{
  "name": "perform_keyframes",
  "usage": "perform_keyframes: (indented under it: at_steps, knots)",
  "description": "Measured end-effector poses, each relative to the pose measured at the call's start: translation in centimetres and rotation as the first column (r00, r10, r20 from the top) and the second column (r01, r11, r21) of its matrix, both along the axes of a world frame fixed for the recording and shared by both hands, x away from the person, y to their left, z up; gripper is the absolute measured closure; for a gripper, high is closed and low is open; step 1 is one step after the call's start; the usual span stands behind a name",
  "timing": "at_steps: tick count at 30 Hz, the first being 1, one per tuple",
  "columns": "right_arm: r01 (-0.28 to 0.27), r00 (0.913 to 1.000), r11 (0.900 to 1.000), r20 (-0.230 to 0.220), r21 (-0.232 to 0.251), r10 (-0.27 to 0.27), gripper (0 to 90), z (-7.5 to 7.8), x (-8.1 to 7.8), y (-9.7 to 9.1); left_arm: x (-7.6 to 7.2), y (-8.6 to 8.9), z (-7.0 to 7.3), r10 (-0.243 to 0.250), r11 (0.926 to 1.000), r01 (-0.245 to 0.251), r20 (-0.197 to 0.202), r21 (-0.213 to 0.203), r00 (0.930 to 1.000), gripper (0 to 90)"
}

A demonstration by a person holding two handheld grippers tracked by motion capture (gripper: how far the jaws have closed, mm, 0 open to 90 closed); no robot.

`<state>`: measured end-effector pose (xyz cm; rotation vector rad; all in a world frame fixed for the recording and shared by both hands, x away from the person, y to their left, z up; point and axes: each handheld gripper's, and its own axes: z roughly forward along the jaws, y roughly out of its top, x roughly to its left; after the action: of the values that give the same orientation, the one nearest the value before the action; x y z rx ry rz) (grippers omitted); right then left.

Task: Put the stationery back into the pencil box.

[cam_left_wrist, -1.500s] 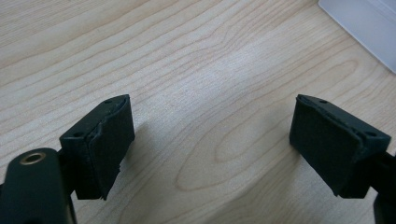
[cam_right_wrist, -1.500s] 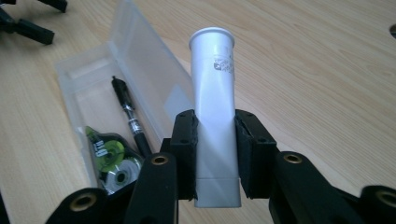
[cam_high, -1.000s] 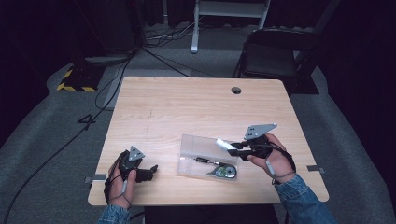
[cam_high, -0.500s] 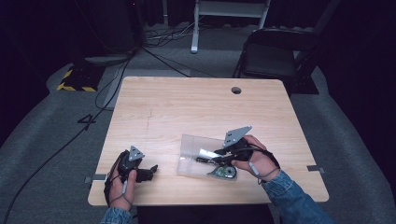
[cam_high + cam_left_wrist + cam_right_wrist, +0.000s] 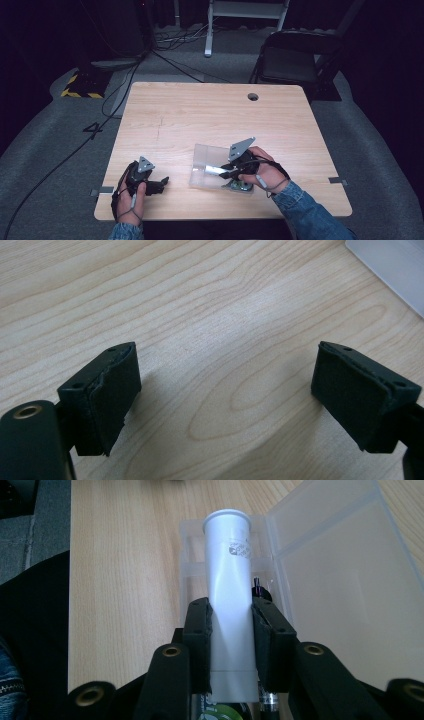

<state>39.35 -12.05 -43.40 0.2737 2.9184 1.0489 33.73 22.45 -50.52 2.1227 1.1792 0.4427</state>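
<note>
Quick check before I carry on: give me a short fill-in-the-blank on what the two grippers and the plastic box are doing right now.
1. The right gripper is shut on a white ____.
2. The clear plastic box lies with its lid ____.
3. The left gripper has nothing between its pads; under it lies bare ____.
4. The tube is held over the ____.

Missing words: tube; open; table; box

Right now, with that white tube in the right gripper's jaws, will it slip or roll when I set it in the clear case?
The white tube looks smooth and round, so it may roll. The right gripper clamps it near one end, so it could pivot. It seems light.
</note>
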Motion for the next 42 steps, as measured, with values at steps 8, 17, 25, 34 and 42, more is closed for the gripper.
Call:
perform_keyframes:
  at_steps: [8,17,25,34,42]
  knots:
    - [-0.01,1.0,0.9995,0.001,-0.029,0.01,71.1,-0.6,0.0,0.6,-0.2,0.0,0.0,0.014,0.9999,-0.014,-0.002,-0.006,0.9999,12.8]
    - [-0.019,0.9998,0.9987,-0.007,-0.046,0.019,71.1,-1.4,-0.1,1.4,-0.2,0.0,0.0,0.014,0.9999,-0.014,-0.002,-0.006,0.9999,12.8]
    - [-0.031,0.9995,0.9976,-0.009,-0.062,0.031,71.1,-2.1,0.0,1.7,-0.1,0.0,0.0,0.008,1.0,-0.008,-0.001,-0.003,1.0,11.9]
    - [-0.026,0.999,0.9972,-0.037,-0.07,0.023,71.1,-2.9,0.3,1.6,-0.1,0.0,0.0,0.006,1.0,-0.006,-0.001,-0.001,1.0,11.9]
    - [-0.037,0.9993,0.9957,-0.011,-0.085,0.036,71.1,-2.5,0.5,1.0,-0.1,0.0,0.0,0.0,1.0,0.0,-0.005,0.003,1.0,10.0]
